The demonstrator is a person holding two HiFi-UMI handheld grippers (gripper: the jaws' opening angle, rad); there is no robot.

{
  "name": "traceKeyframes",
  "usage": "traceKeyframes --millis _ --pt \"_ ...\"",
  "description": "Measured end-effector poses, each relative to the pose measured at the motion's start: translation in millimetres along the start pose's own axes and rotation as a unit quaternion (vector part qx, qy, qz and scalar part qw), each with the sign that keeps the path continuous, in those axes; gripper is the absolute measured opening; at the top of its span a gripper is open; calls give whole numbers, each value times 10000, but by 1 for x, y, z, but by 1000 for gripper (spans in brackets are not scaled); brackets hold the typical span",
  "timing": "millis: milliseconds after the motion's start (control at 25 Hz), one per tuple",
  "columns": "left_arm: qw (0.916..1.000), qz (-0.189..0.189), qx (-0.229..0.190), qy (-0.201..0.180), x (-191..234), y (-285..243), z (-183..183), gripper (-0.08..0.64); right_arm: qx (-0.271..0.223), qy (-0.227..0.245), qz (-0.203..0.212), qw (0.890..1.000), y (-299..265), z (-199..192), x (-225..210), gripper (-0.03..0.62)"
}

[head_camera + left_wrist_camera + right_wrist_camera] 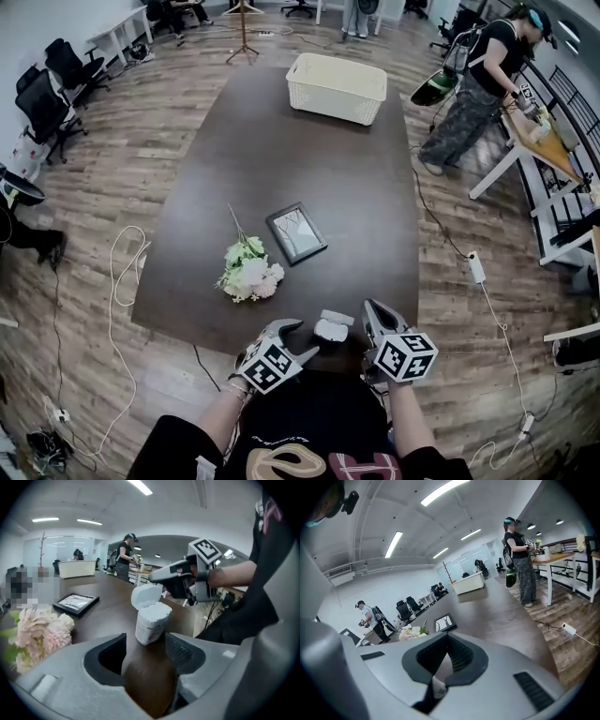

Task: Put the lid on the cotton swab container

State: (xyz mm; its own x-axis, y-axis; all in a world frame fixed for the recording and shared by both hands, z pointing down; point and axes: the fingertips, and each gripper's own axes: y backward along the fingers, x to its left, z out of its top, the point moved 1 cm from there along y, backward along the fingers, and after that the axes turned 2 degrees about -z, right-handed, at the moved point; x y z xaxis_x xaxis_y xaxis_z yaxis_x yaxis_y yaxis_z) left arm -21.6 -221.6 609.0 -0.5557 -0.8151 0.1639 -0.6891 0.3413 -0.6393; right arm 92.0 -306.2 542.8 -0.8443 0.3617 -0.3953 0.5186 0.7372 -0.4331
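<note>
Nearest, the left hand-held gripper [302, 339] and right hand-held gripper [372, 314] hovered at the near edge of the 1 dark tabletop [309, 159]. Left was released, jaws apart, empty; right was clenched on nothing. Farther off sat 1 white basket [336, 87], 1 bouquet [248, 272] and 1 picture frame [296, 232]. The 1 cotton swab container [328, 331] stood upright betw. the two, long axis vertical, just ahead of the left's jaws. Its 1 lid [146, 596] was flipped up, w/ the right tip close beside it, so prob. the nearer hand to press it down.
</note>
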Motion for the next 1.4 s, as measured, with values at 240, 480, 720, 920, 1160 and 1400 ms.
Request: traceKeyframes --millis 240,480,720,920,1160,1400 --pt "9978 -471 257 -400 1 -16 8 299 155 -2 106 9998 0 3 -5 9" --pt "9912 -926 248 -912 0 -33 18 301 466 56 280 9985 -7 -10 -3 9" --pt "9858 -1295 315 -1025 -6 -46 21 291 607 199 545 9965 -11 -11 6 9" --pt "9857 -1236 300 -1109 -9 -51 19 244 614 169 631 9960 -13 -11 11 9" --pt "9858 -1287 295 -1035 -9 -52 18 244 820 771 776 9906 -7 -14 26 9" --pt "9862 -1270 275 -1027 -8 -54 18 244 879 682 800 9906 0 -31 34 9"
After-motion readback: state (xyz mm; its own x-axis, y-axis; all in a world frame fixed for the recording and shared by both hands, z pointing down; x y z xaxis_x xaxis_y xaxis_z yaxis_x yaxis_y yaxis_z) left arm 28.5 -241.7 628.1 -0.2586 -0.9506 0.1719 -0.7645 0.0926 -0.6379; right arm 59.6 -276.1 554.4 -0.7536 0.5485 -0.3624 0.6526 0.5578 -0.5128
